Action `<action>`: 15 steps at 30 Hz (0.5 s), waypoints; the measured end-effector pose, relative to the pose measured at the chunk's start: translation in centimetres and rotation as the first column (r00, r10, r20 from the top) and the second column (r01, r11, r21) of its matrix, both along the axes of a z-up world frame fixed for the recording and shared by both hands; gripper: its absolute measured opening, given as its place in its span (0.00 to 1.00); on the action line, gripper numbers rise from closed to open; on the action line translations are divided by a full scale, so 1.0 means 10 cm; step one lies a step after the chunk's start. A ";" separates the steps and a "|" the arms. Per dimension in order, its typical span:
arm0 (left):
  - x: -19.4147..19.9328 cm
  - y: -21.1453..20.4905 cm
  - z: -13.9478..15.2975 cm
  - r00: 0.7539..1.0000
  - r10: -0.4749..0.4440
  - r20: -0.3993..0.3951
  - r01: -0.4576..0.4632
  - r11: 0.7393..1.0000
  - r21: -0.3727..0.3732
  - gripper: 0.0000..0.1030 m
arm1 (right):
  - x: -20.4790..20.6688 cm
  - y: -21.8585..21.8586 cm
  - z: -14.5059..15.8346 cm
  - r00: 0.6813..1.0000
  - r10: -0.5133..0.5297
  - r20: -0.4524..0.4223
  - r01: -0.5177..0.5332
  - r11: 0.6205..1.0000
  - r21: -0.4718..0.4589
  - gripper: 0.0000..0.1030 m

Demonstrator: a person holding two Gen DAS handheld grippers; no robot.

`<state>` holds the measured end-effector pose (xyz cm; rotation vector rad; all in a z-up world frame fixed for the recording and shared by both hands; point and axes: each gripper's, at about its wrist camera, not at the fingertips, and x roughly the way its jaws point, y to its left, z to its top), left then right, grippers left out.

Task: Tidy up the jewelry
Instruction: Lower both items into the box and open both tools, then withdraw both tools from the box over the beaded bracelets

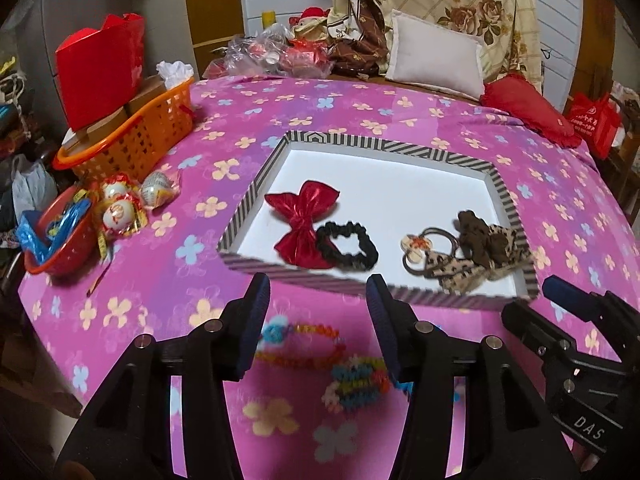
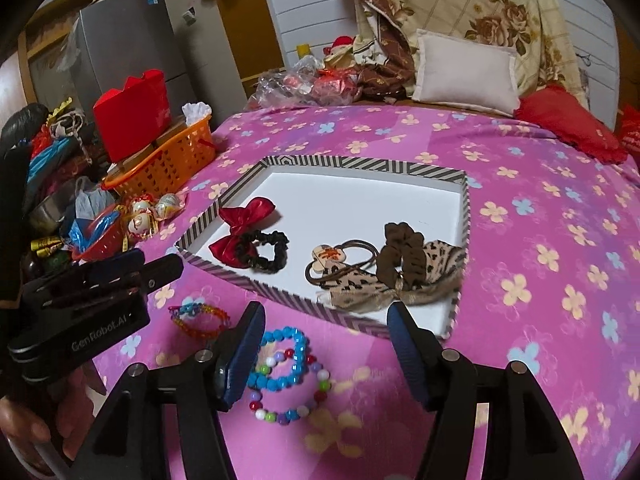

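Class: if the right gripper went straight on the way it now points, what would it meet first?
Probably the beaded bracelets on the pink cloth, which lie between the open right gripper fingers. The striped tray lies just beyond them. Depth is hard to judge through the fisheye.

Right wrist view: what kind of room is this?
Most likely a home bedroom. The work surface looks like a bed under a pink flowered sheet, with a white pillow and folded floral quilts stacked at its far end, and household clutter around an orange basket.
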<state>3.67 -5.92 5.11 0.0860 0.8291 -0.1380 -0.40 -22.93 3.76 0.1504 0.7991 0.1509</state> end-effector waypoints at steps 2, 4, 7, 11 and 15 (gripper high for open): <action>-0.09 0.01 0.00 1.000 0.004 0.008 -0.004 1.000 0.004 0.49 | -0.06 0.00 0.00 1.000 -0.004 -0.004 0.004 1.000 0.003 0.61; -0.16 0.03 -0.01 1.000 0.006 0.009 -0.006 1.000 0.002 0.50 | -0.12 0.00 0.00 1.000 -0.009 -0.008 0.009 1.000 0.002 0.62; -0.27 0.05 -0.02 1.000 0.010 0.013 -0.010 1.000 0.005 0.50 | -0.21 0.00 0.00 1.000 -0.015 -0.007 0.015 1.000 0.002 0.62; -0.40 0.09 -0.04 1.000 0.015 0.024 -0.016 1.000 0.014 0.51 | -0.34 0.01 0.00 1.000 -0.023 -0.003 0.023 1.000 -0.003 0.69; -0.51 0.15 -0.05 0.999 0.028 0.024 -0.028 1.000 -0.001 0.51 | -0.44 0.02 -0.03 1.000 -0.030 -0.004 0.030 1.000 -0.004 0.72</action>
